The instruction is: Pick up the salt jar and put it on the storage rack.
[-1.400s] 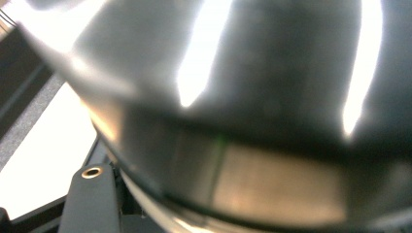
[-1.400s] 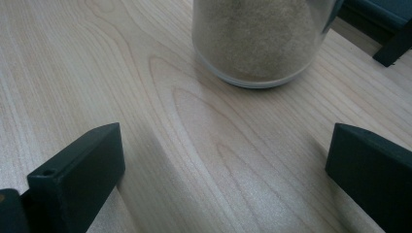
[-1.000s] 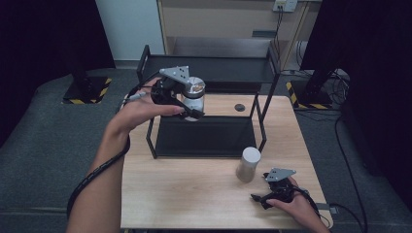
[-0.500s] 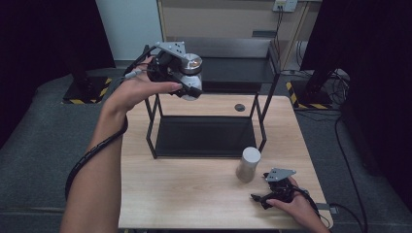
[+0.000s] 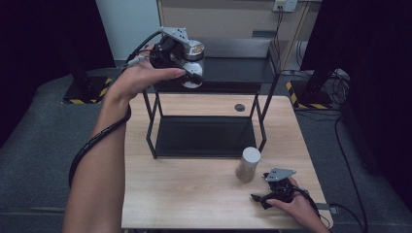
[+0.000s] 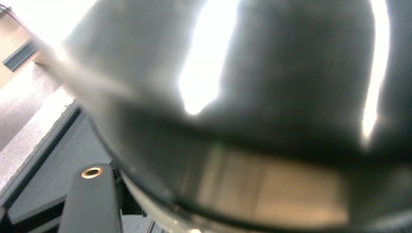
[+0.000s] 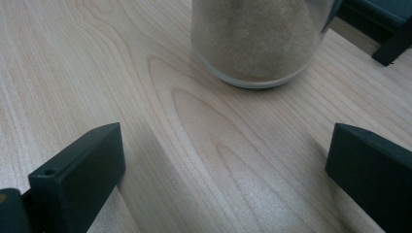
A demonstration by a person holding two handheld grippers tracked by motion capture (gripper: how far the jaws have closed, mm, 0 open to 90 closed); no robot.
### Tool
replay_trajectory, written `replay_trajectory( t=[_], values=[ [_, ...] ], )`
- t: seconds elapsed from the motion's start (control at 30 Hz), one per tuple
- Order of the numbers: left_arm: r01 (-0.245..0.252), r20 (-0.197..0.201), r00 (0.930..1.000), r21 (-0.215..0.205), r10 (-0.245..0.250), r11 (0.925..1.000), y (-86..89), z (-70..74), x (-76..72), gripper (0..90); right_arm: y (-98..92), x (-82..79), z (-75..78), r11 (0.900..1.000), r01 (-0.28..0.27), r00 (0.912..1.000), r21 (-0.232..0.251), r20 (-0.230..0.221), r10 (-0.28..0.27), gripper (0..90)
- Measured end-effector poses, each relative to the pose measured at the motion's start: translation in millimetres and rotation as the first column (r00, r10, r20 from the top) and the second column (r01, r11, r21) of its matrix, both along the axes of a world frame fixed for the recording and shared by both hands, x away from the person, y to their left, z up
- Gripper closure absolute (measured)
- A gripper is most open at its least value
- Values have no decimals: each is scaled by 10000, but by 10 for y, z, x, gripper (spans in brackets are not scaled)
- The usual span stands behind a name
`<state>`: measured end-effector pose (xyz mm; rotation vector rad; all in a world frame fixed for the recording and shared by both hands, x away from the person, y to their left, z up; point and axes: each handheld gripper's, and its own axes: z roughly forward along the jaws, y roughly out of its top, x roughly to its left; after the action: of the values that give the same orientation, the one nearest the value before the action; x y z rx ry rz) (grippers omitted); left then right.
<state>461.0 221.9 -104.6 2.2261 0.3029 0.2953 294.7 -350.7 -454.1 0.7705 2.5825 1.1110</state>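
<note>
The left gripper [image 5: 187,65] clamps a round, shiny metal-lidded jar [image 5: 192,65] above the black shelf's [image 5: 233,73] top tier; in its own view the jar is a blurred dark curve with glare. The right gripper [image 5: 272,191] rests wide open on the pale grained table [image 5: 194,194], just beside a glass jar [image 5: 248,164] of sandy powder, its top cut off.
</note>
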Motion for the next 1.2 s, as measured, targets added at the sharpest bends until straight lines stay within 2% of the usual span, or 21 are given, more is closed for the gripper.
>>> replay_trajectory(
  t=[0.33, 0.63, 0.87, 0.93, 1.1, 1.2],
  values=[
    [-506, 2, 9987, -103, 507, 9987, 3, -12, 19, 302, 0, 0, 0, 10000, 1, 10000, 0, 5, -1, 17],
    [-1139, 33, 9935, -239, 1140, 9932, -19, -29, -6, 302, 0, 0, 0, 10000, -1, 10000, -2, 3, 1, 17],
    [-1729, 85, 9849, -296, 1732, 9845, -51, -38, -34, 302, 0, 0, 0, 10000, -1, 10000, 0, 3, 1, 17],
    [-1937, 66, 9809, -420, 1941, 9802, -63, -56, -43, 301, 0, 0, 0, 10000, -2, 10000, -1, 2, 2, 17],
    [-2331, 56, 9723, -400, 2335, 9716, -130, -63, -55, 302, 0, 0, 0, 10000, 0, 10000, -2, 0, 0, 17],
    [-2616, 76, 9650, -463, 2622, 9641, -172, -76, -72, 302, 0, 0, 0, 10000, 2, 10000, 0, -1, -2, 17]
  ],
)
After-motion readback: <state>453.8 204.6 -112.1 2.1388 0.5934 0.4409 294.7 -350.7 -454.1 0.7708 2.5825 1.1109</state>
